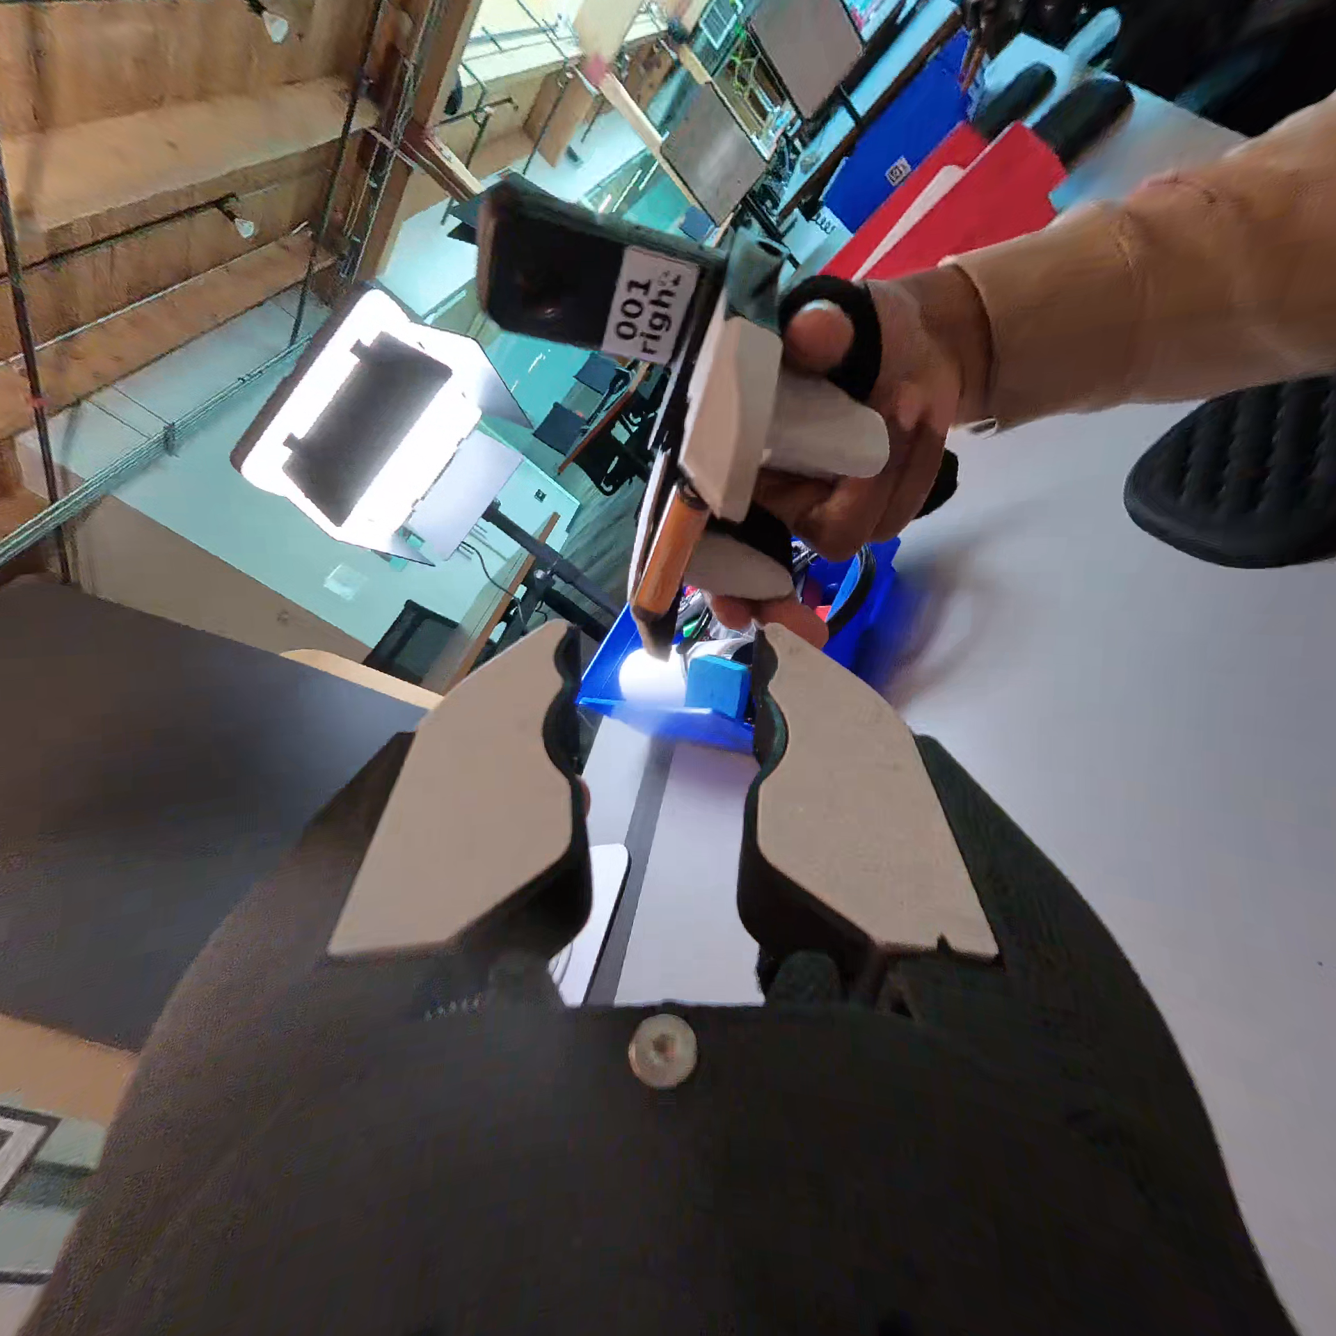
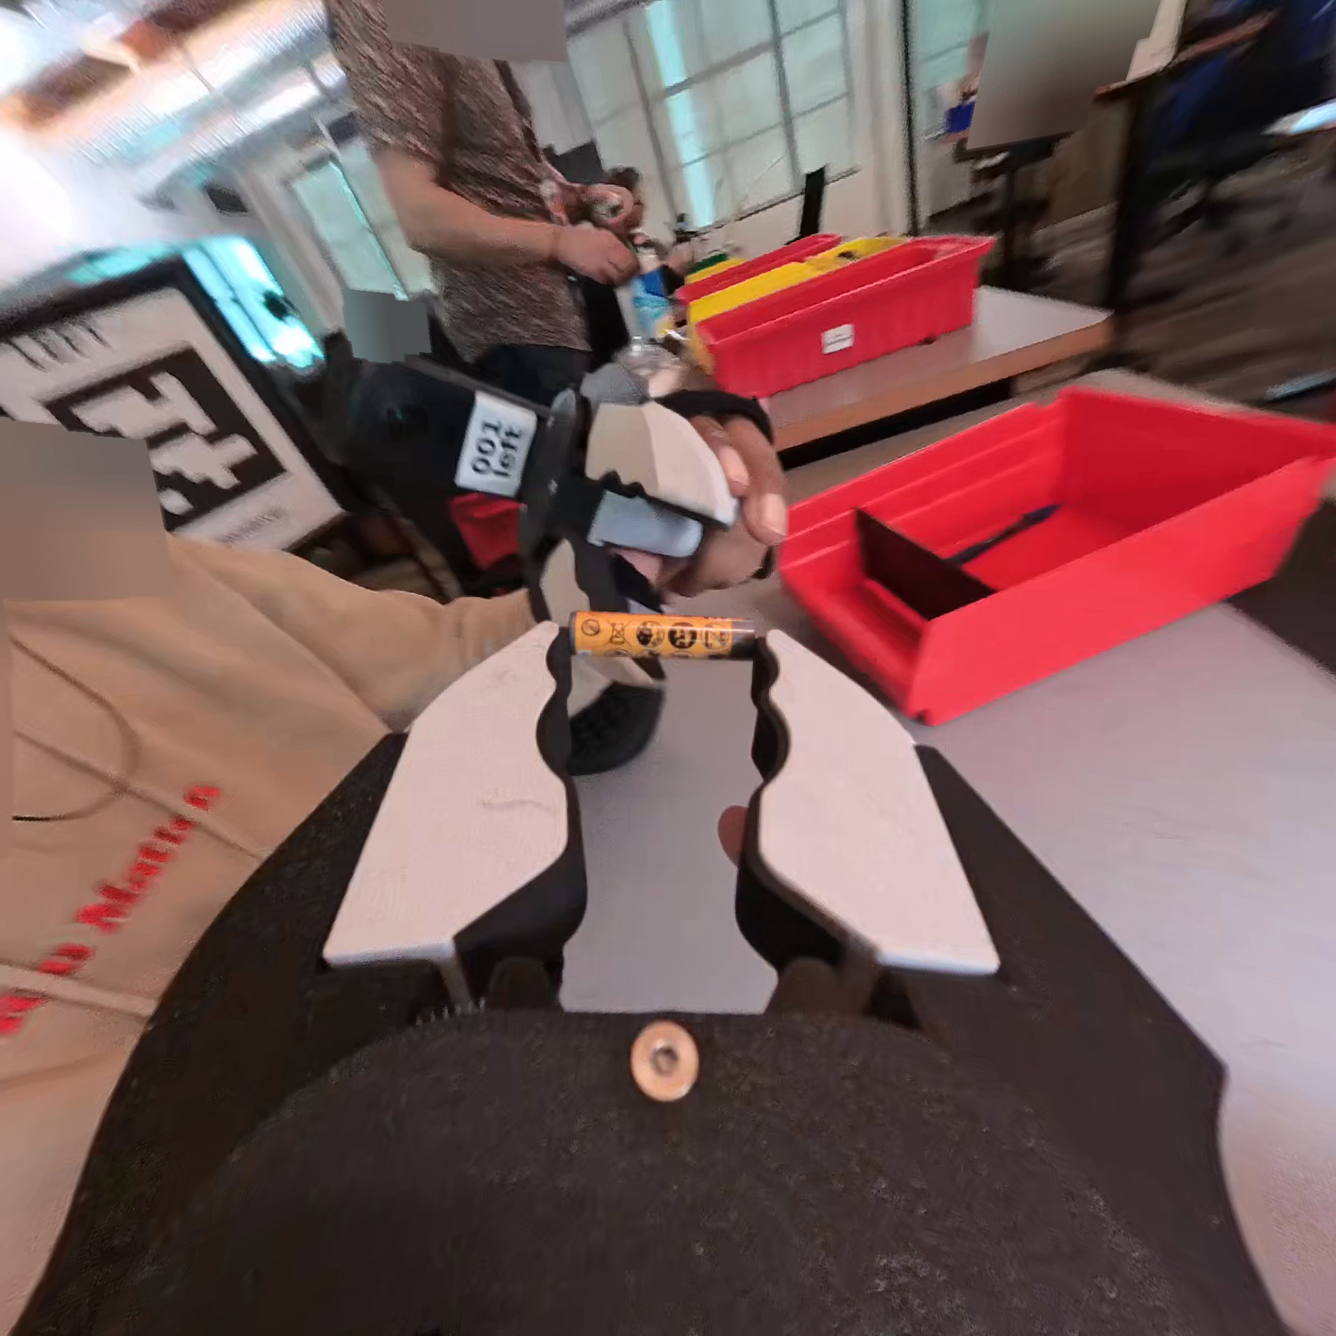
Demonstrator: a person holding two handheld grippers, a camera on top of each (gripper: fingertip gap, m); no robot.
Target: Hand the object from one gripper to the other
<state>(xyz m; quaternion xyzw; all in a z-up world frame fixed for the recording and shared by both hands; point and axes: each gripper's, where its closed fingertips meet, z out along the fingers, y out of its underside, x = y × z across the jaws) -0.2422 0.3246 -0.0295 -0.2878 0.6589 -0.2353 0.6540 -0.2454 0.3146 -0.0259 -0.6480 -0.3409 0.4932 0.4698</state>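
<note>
1. Two grippers face each other above the grey table. My right gripper pinches the battery end to end at the very fingertips, and the orange cell bridges the gap crosswise.
2. My left gripper is empty, with its jaws standing wide. In the left wrist view the battery hangs just beyond those tips, not yet between them.
3. I judge the step in hand to be the approach for the takeover: I should ease the left gripper forward until the bare middle of the cell sits between its pads.
4. Since the right fingers cover the ends, I would grip across the barrel, at right angles to the right gripper's hold.
5. I would close the left firmly before loosening the right; a round, smooth cell may roll or slip if both holds are light at once.
6. Below lie a blue bin and a red bin, so a drop could land among clutter.
</note>
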